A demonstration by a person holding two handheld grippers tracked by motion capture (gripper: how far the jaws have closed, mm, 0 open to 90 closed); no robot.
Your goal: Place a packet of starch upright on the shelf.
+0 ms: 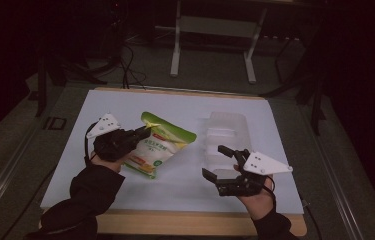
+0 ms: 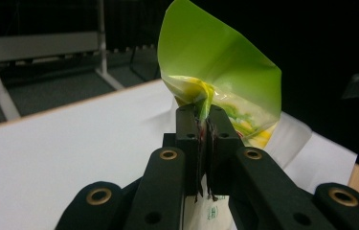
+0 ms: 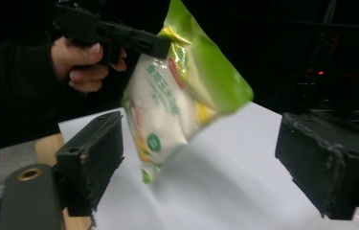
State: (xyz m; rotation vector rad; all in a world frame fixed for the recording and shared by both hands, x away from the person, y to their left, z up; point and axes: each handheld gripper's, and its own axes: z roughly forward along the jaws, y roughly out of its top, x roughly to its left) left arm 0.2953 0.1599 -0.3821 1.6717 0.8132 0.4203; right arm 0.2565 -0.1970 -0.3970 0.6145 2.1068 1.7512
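Your left gripper (image 1: 142, 134) has its fingers clamped on the green-and-white plastic snack bag (image 1: 162, 144), lifted off the white tabletop (image 1: 185, 187), left of centre. Your right gripper (image 1: 221, 161) waits with fingers apart; likely next, carry the bag toward 3 o'clock into the clear plastic tray (image 1: 225, 137).

- The left tongs (image 1: 144, 133) have their jaws pressed tight together, gripped by the left hand (image 1: 106, 159) in a dark sleeve.
- The right tongs (image 1: 215, 162) have their jaws spread wide, held low by the right hand (image 1: 257, 196).
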